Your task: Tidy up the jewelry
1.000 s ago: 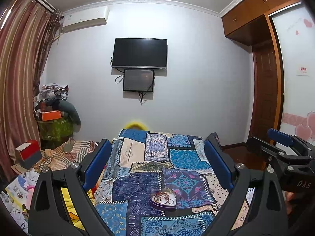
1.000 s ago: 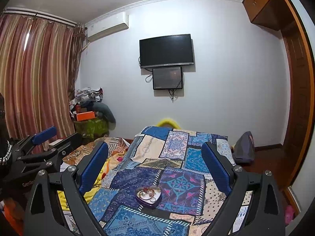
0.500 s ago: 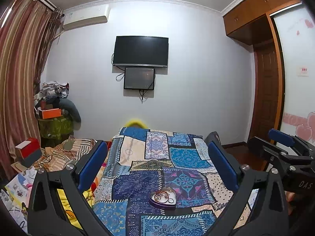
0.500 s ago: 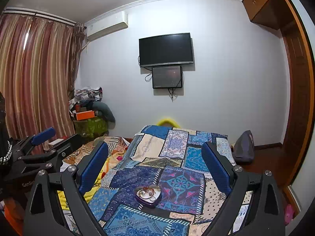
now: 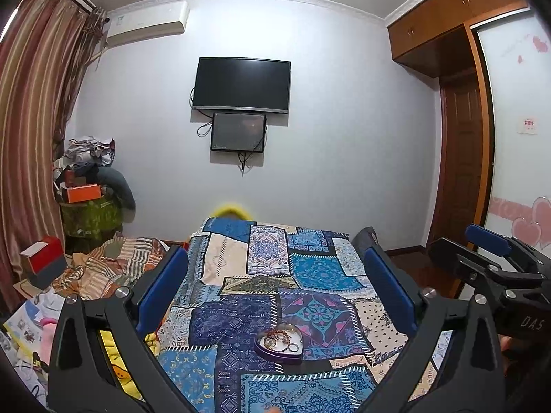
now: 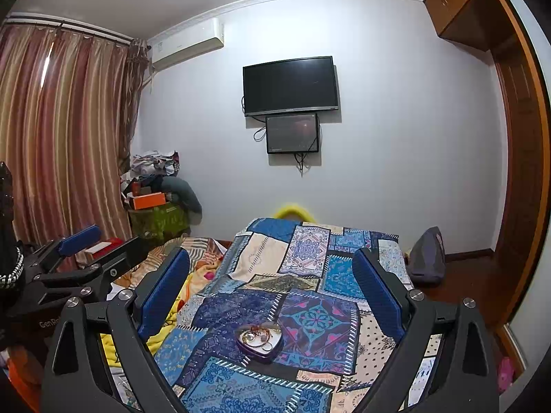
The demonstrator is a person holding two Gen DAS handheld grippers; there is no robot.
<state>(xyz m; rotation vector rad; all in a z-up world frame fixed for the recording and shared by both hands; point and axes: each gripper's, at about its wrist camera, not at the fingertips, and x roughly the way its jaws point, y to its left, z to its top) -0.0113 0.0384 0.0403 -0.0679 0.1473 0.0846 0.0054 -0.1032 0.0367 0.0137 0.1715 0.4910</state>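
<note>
Left wrist: one heart-shaped jewelry box [image 5: 279,343].

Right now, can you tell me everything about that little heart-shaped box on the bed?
The heart-shaped box is small, dark purple and looks like shiny metal. It has no lid on, so you can see inside: a tangle of jewelry, goldish chains and a few rings, too small to tell apart. It sits flat on the blue patchwork blanket. Only the blanket touches it; both grippers are above it and away from it.
</note>
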